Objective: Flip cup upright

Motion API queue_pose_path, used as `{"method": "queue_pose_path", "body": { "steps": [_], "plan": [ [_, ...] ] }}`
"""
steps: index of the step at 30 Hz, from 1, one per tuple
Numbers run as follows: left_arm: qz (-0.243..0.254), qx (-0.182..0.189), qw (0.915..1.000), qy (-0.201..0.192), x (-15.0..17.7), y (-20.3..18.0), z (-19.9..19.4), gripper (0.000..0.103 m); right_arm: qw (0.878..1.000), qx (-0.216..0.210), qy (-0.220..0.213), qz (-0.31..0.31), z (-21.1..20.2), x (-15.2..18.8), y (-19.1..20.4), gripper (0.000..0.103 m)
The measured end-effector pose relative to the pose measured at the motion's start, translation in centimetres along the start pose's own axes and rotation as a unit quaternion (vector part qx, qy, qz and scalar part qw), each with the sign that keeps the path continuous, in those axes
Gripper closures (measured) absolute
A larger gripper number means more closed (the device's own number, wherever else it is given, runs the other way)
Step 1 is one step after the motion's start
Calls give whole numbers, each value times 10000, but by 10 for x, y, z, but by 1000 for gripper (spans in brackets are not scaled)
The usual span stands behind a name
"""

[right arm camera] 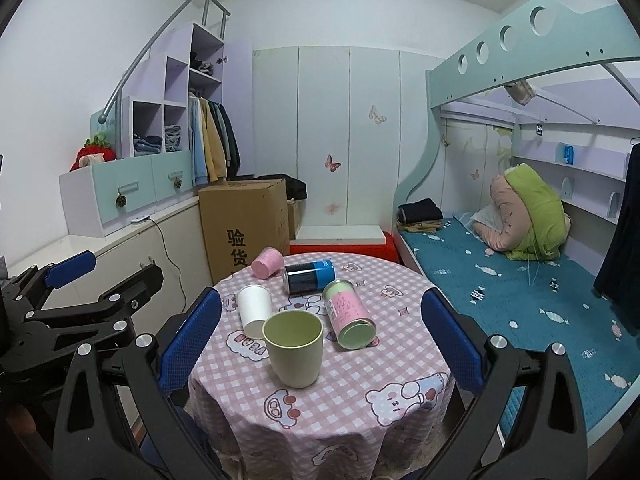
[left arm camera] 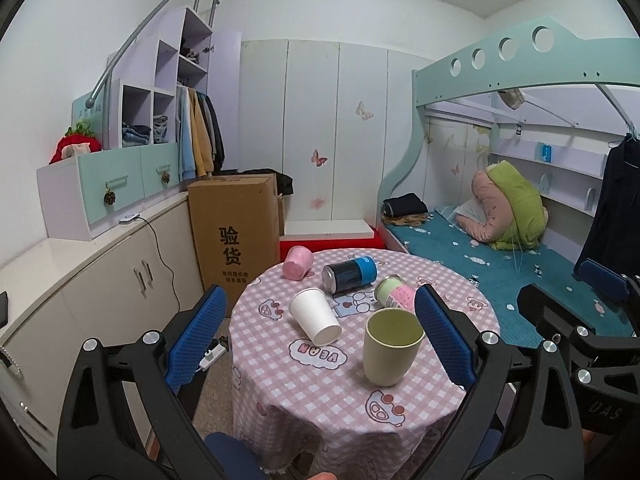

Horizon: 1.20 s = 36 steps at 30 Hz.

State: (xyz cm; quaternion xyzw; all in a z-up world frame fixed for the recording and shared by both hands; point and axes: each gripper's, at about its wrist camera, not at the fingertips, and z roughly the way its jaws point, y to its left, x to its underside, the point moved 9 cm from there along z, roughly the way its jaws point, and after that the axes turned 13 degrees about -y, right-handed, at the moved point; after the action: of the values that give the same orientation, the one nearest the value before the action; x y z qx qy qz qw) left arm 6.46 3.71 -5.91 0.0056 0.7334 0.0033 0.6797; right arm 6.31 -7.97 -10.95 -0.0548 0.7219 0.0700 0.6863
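Five containers on a round table (right arm camera: 400, 360) with a pink checked cloth.

Item 1, green cup (right arm camera: 293, 349) (left arm camera: 391, 346): pale green, smooth, no handle seen, slightly tapered toward the base. Stands upright, mouth up, inside appears empty. Position: front part of the table, nearest the cameras, a little back from the near rim.

Item 2, white paper cup (right arm camera: 253, 309) (left arm camera: 315, 315): on its side, mouth toward the cameras, just beside and behind the green cup; whether the two touch cannot be told.

Item 3, pink-and-green can (right arm camera: 349, 314) (left arm camera: 395, 293): on its side, near the green cup.

Item 4, dark can with blue band (right arm camera: 310, 277) (left arm camera: 350, 275): on its side, behind the others, mid-table.

Item 5, pink cup (right arm camera: 267, 263) (left arm camera: 297, 261): on its side at the far rim, base toward the cameras.

Left gripper (left arm camera: 316, 336): blue-padded fingers spread wide, holding nothing, held off the near edge of the table.

Right gripper (right arm camera: 320, 336): fingers likewise spread wide, holding nothing, on the near side of the table.

Surroundings: cardboard box (right arm camera: 244, 228) close behind the table's far left; low cabinet (left arm camera: 100, 280) to the left; bed (right arm camera: 520, 292) close along the right. Bare cloth lies in front of and to the right of the green cup.
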Motion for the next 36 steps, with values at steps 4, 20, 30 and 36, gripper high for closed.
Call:
{"method": "queue_pose_path", "body": {
  "steps": [4,20,30,36],
  "plan": [
    [35,-18,10000,-43,-2,-1,-1,8,10000,9,-23,14,-2,-1,-2,7],
    [68,-49,9999,-108,-6,-2,-2,8,10000,19,-43,28,-4,-1,-4,7],
    [69,-57,9999,-113,-8,-2,-1,8,10000,19,-43,30,-4,-1,-4,7],
    [77,-70,9999,-129,-9,-1,0,8,10000,14,-45,49,-4,-3,-5,7]
  ]
}}
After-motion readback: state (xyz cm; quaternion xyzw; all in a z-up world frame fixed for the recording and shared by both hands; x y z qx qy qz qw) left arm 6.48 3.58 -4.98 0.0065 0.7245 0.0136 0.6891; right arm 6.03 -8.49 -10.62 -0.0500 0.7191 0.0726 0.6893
